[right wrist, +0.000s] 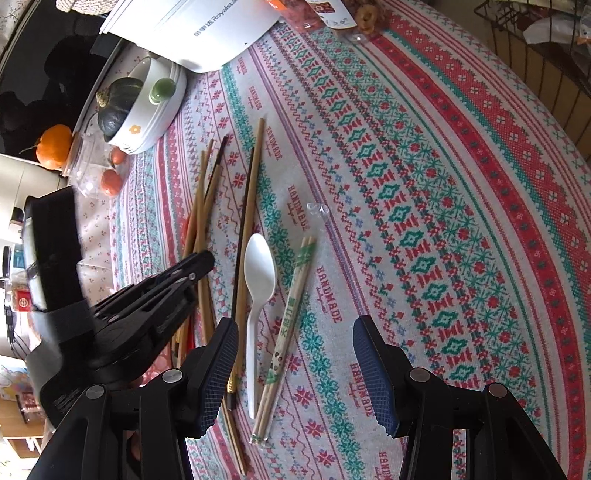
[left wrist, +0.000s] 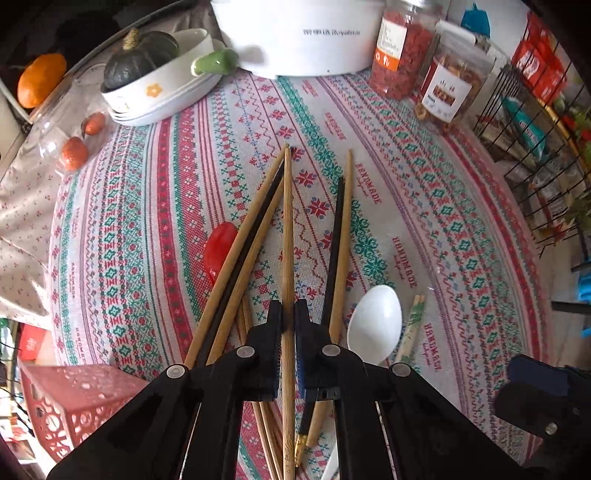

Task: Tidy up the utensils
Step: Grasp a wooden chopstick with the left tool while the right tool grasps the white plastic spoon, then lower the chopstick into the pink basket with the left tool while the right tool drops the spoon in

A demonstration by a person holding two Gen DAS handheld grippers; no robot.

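Observation:
My left gripper [left wrist: 288,314] is shut on a light wooden chopstick [left wrist: 287,229] that runs forward between its jaws. Several other wooden and black chopsticks [left wrist: 240,254] lie beside it on the patterned tablecloth, and a red spoon [left wrist: 218,247] shows under them. A white plastic spoon [left wrist: 375,325] and a wrapped disposable chopstick pair [left wrist: 412,328] lie to the right. In the right wrist view my right gripper [right wrist: 295,332] is open and empty above the cloth, just right of the white spoon [right wrist: 258,280] and the wrapped pair [right wrist: 288,332]. The left gripper [right wrist: 199,264] shows there over the chopstick pile [right wrist: 207,192].
A white rice cooker [left wrist: 295,33], a white dish with a dark squash [left wrist: 155,74], a clear tub of oranges [left wrist: 70,136], two snack jars [left wrist: 402,51] and a wire basket [left wrist: 535,147] ring the table's far side. A red perforated box [left wrist: 74,398] stands at the near left.

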